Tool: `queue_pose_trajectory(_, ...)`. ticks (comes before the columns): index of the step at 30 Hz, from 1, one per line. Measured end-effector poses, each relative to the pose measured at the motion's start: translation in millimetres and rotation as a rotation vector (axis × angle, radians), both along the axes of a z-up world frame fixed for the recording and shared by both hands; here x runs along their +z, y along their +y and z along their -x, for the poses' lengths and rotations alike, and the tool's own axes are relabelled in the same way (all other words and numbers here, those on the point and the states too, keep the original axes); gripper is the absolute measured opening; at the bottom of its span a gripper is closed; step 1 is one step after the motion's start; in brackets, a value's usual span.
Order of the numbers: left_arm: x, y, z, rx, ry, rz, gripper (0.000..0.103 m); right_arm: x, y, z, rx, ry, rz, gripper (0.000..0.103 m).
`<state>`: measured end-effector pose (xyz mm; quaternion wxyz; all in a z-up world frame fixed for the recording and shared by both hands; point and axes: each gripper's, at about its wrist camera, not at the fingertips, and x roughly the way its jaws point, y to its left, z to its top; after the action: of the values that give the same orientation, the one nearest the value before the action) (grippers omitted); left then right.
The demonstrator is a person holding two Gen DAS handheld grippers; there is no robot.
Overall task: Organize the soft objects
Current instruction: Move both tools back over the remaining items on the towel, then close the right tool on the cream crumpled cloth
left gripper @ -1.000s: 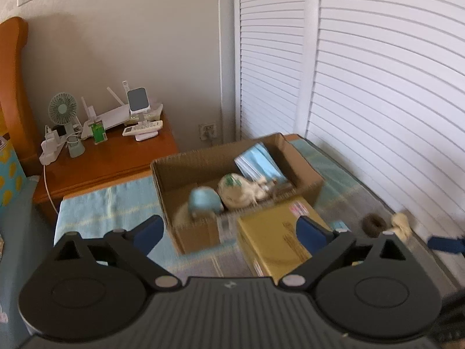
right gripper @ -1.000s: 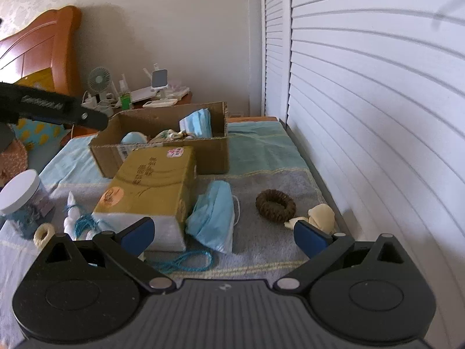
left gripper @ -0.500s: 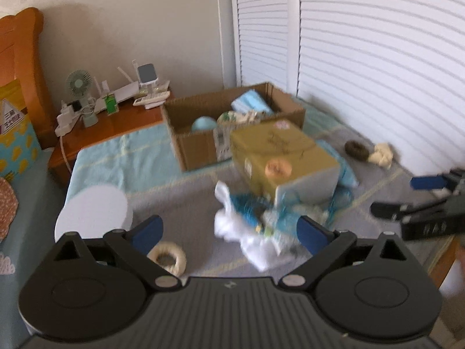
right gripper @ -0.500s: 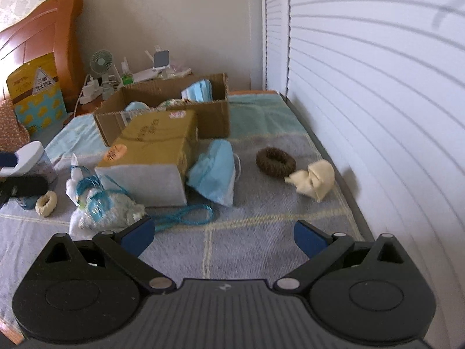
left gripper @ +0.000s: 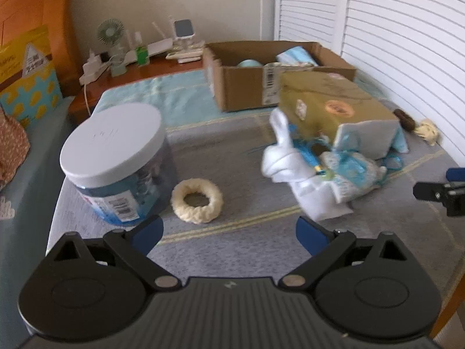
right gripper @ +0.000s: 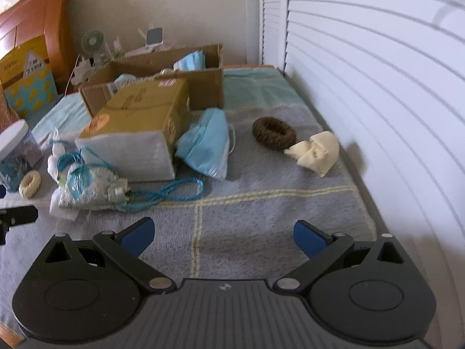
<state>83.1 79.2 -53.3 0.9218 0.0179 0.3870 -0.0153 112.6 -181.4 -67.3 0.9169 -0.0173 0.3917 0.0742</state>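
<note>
Soft items lie on a grey checked blanket [right gripper: 261,203]. A cream scrunchie [left gripper: 197,201] rests just ahead of my open, empty left gripper [left gripper: 229,231]. A white bag with blue cord [left gripper: 316,171] sits right of it, also seen in the right wrist view as the bag [right gripper: 87,186]. My right gripper [right gripper: 223,235] is open and empty over bare blanket. Ahead of it lie a stack of blue face masks [right gripper: 206,145], a brown scrunchie [right gripper: 273,132] and a cream cloth [right gripper: 315,152]. A cardboard box [left gripper: 247,87] at the back holds masks and other small items.
A yellow-brown tissue pack [right gripper: 139,122] lies in front of the box. A white-lidded jar [left gripper: 116,163] stands at the left. A wooden nightstand [left gripper: 130,72] with a fan and gadgets is behind. White louvred doors [right gripper: 377,87] line the right side.
Both grippers have pulled back and lowered toward the near edge of the blanket. The left view swung from the box to the jar and cream scrunchie. Both stay open.
</note>
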Motion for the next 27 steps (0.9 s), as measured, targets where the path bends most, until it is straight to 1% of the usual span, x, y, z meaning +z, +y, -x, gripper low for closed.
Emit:
queue_pose_trajectory(3, -4.7, 6.9, -2.6, 0.019, -0.004, 0.019, 0.093, -3.9, 3.2, -1.2, 0.021, -0.001, 0.021, 0.103)
queue_pose_trajectory(5, -7.0, 9.7, -3.6, 0.025, -0.01, 0.028, 0.086, -4.6, 4.6, -1.7, 0.03, -0.008, 0.032, 0.103)
queue_pose_trajectory(6, -8.1, 10.3, -4.0, 0.025, -0.01, 0.032, 0.08, -4.4, 4.8, -1.8, 0.035, -0.011, 0.035, 0.103)
queue_pose_trajectory(7, -9.4, 10.6, -4.6, 0.027, -0.008, 0.036, 0.077, -4.6, 4.4, -2.1, 0.036, -0.013, 0.035, 0.103)
queue_pose_trajectory(9, -11.1, 12.3, -4.5, 0.036, -0.02, 0.054, 0.075, -5.0, 4.2, -2.5, 0.036, -0.014, 0.035, 0.103)
queue_pose_trajectory(11, -11.3, 12.4, -4.6, 0.045, -0.03, 0.052, 0.074, -5.7, 3.8, -3.1, 0.038, -0.016, 0.034, 0.103)
queue_pose_trajectory(14, -11.3, 11.3, -6.6, 0.054, -0.045, 0.048, 0.066, -6.7, 4.6, -3.3, 0.042, -0.02, 0.044, 0.103)
queue_pose_trajectory(16, -10.5, 11.3, -7.4, 0.062, -0.052, 0.049, 0.054, -7.9, 5.9, -3.8, 0.045, -0.021, 0.056, 0.103)
queue_pose_trajectory(18, -9.6, 11.8, -8.5, 0.059, -0.058, 0.053, 0.047, -8.7, 6.5, -4.1, 0.046, -0.023, 0.067, 0.103)
queue_pose_trajectory(22, -8.9, 9.6, -10.2, 0.027, -0.057, 0.063, 0.045, -9.2, 5.9, -4.2, 0.05, -0.026, 0.074, 0.103)
queue_pose_trajectory(27, -9.1, -1.4, -9.9, -0.028, -0.056, 0.066, 0.045, -9.0, 0.2, -5.9, 0.037, -0.028, 0.075, 0.103)
